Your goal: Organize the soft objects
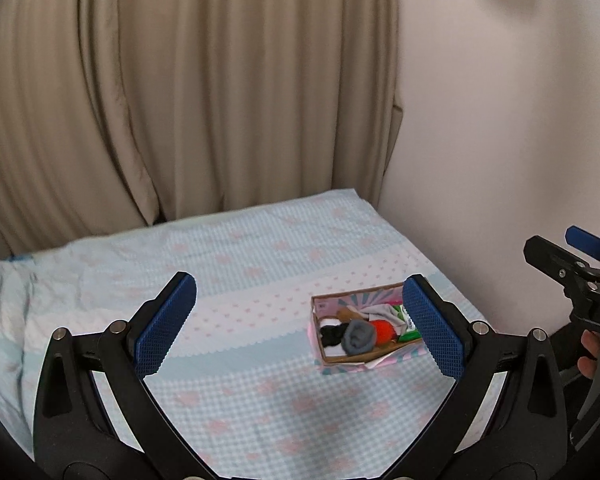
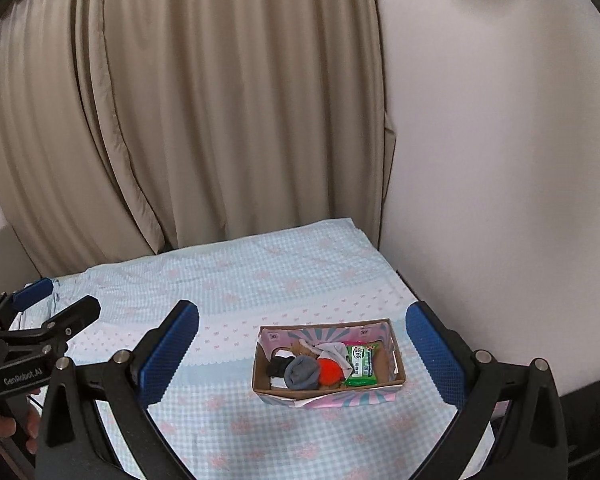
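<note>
Left gripper (image 1: 300,320): nearest the camera, held above the bed, blue pads spread wide, nothing between them.

Right gripper (image 2: 302,350): likewise raised, fingers spread wide and empty; also seen at the right edge of the left wrist view, a hand (image 1: 589,354) on its handle.

Bedsheet (image 2: 228,280): pale blue check with pink motifs and a white band of small pink marks across the middle; covers the whole surface, rumpled at the far left.

Cardboard box (image 2: 326,394): open-topped, pink-and-teal patterned outside, resting on the sheet right of centre. Contents, left to right: black sock (image 2: 275,365), rolled grey sock (image 2: 302,372), orange-red soft item (image 2: 329,370), white cloth (image 2: 334,350), green wipes packet (image 2: 362,362). A brown soft piece (image 2: 300,347) lies behind the socks; kind unclear.

Beige curtain (image 2: 204,120): hangs behind the bed.

White wall (image 2: 500,160): far right.
</note>
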`<act>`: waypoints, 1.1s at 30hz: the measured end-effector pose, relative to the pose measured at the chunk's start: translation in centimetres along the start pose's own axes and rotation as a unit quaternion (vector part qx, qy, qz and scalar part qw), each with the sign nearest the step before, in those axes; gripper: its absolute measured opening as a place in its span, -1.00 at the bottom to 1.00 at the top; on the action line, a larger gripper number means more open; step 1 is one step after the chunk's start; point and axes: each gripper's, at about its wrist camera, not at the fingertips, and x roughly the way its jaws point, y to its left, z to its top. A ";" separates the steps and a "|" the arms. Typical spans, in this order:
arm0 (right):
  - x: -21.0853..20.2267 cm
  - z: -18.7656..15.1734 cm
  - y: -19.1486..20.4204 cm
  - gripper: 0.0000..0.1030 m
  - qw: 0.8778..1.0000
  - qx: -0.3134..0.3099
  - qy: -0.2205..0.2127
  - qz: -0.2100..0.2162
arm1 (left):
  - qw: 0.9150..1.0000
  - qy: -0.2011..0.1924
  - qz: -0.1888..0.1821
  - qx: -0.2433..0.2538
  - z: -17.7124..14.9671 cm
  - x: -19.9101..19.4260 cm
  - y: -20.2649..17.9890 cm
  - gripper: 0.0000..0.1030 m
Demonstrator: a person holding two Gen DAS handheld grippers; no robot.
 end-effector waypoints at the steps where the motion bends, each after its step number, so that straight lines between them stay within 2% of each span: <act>1: -0.7 -0.2 0.1 1.00 1.000 -0.001 -0.004 -0.002 | 1.000 -0.004 0.000 0.002 -0.1 -0.5 0.0 0.99; 15: -4.4 -1.6 0.5 1.00 0.999 0.009 -0.043 -0.021 | 0.999 -0.030 -0.010 0.013 -0.7 -3.6 -1.0 0.99; 33: -4.6 -1.4 0.6 1.00 0.999 0.003 -0.049 -0.024 | 0.999 -0.045 -0.003 0.006 -0.5 -4.2 -0.8 0.99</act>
